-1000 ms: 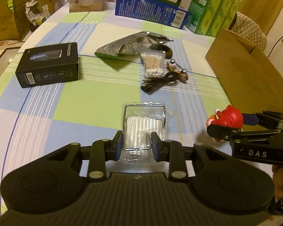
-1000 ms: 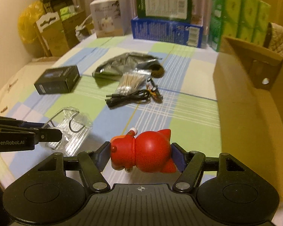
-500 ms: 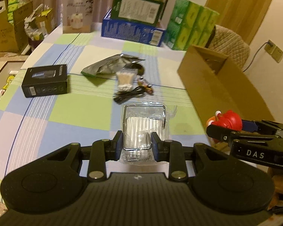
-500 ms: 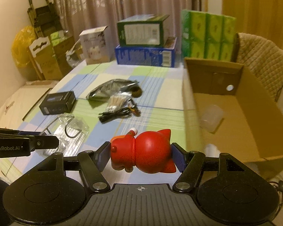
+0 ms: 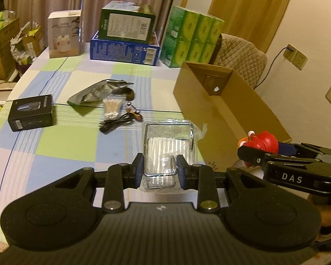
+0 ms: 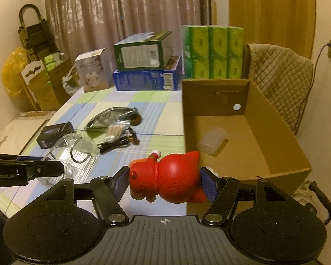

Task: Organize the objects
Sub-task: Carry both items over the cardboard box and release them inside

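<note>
My left gripper [image 5: 159, 169] is shut on a clear plastic packet with a wire frame [image 5: 168, 145] and holds it above the table; the packet also shows in the right wrist view [image 6: 77, 154]. My right gripper [image 6: 165, 182] is shut on a red toy figure [image 6: 165, 181], held near the front corner of an open cardboard box [image 6: 275, 141]. The toy [image 5: 262, 142] and the right gripper [image 5: 275, 156] also show at the right of the left wrist view. A clear plastic container [image 6: 211, 140] lies inside the box.
On the checked tablecloth [image 5: 61, 145] lie a black box [image 5: 31, 112], a silver bag [image 5: 99, 90], cotton swabs [image 5: 112, 108], a black cable [image 5: 117, 124] and small batteries [image 5: 133, 112]. Boxes [image 5: 125, 35] and green tissue packs [image 5: 192, 37] stand at the far edge. A chair [image 6: 278, 77] is behind the box.
Both grippers have risen and pulled back with their loads. The table items look farther away, and the inside of the cardboard box has come into view.
</note>
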### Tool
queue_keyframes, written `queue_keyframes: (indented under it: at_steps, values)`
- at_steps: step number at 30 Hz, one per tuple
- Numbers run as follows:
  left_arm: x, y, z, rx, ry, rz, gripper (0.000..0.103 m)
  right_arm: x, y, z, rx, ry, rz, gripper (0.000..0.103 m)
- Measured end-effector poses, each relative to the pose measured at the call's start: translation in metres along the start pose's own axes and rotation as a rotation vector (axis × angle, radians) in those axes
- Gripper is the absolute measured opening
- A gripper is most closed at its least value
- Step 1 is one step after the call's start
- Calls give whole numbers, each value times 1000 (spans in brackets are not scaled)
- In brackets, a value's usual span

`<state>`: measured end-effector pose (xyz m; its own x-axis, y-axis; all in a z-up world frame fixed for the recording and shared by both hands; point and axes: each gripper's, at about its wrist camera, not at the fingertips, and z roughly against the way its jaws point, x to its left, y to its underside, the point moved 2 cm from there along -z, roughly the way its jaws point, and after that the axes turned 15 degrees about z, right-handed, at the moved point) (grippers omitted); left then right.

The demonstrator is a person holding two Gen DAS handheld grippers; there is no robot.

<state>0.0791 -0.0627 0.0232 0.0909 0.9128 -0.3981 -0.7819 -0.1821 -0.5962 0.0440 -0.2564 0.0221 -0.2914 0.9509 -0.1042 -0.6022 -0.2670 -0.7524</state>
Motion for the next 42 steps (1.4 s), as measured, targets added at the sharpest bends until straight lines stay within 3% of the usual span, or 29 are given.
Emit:
queue_keyframes:
  at_steps: [10, 19, 32, 42]
  values:
    - [-21, 2, -2, 12, 32, -31, 26, -23, 5, 11, -12, 32, -35, 65]
    - [-60, -4, -16, 25, 78, -96, 26, -72, 9, 17, -6, 105, -66, 65]
    - [-129, -20, -67, 63, 142, -164, 26, -144, 11, 1, 16, 169, -89, 65]
    - [-158, -27, -114, 107, 152, -182, 26, -167, 16, -28, 55, 157, -106, 65]
